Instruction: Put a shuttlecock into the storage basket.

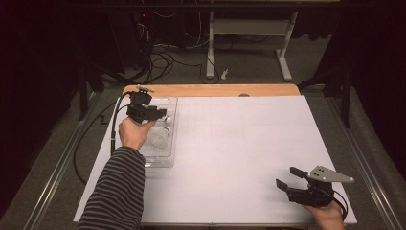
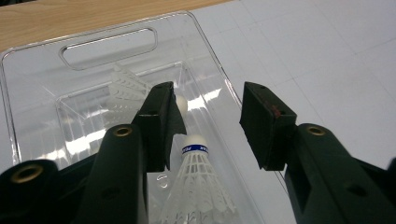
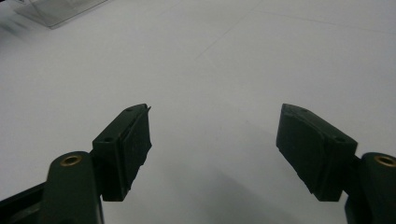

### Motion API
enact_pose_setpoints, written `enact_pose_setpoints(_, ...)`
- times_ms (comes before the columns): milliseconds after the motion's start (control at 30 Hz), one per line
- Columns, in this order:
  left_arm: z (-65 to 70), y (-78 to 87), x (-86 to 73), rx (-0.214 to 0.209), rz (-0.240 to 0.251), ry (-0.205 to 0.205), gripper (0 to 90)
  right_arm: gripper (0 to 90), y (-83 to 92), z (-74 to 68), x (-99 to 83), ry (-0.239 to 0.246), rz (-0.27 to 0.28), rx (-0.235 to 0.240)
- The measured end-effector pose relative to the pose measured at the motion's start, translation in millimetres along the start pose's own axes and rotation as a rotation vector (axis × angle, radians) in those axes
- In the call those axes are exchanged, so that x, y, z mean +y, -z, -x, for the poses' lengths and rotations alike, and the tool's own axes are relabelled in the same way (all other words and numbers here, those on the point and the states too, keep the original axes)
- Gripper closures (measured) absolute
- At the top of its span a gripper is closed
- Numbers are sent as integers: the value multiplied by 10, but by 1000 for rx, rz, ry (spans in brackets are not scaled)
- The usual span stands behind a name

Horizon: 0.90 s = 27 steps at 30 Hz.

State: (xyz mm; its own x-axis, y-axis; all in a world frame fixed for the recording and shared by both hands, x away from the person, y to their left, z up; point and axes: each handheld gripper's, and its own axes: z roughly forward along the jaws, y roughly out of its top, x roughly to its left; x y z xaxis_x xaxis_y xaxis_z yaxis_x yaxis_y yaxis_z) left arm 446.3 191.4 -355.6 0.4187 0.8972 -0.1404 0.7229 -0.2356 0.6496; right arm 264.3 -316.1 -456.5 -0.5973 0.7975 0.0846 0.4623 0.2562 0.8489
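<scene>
The left hand-held gripper hangs over a clear plastic tray that sits at the left edge of the white surface, near its far end. Its jaws stand apart and grasp nothing. Directly below them, inside the tray, lies a white shuttlecock with a blue band around its cork. In the left gripper view its cork tip sits just beside the left jaw's inner face, touching neither pad as far as I can tell, and its feather skirt spreads toward the camera. So its long axis runs roughly along the line the gripper looks down, cork away, skirt near. A second shuttlecock lies farther into the tray, partly hidden behind the left jaw.

The right hand-held gripper rests at the near right corner of the surface, well apart from the tray, jaws wide and empty over bare white.

The left hand is plainly the nearer one. My guess is that any coming move with this shuttlecock means dropping straight down.
</scene>
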Motion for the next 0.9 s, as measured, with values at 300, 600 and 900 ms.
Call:
enact_pose_setpoints(300, 27, 49, -17, 4, 2, -12, 504, 267, -1, 1, 0, 2, 0, 1)
enact_pose_setpoints(600, 62, 95, -43, 3, -1, -32, 482, 268, -1, -1, 0, 0, -1, 1)
enact_pose_setpoints(900, 28, 127, -119, -16, 8, -25, 477, 268, -3, -1, 0, 0, -2, 1)
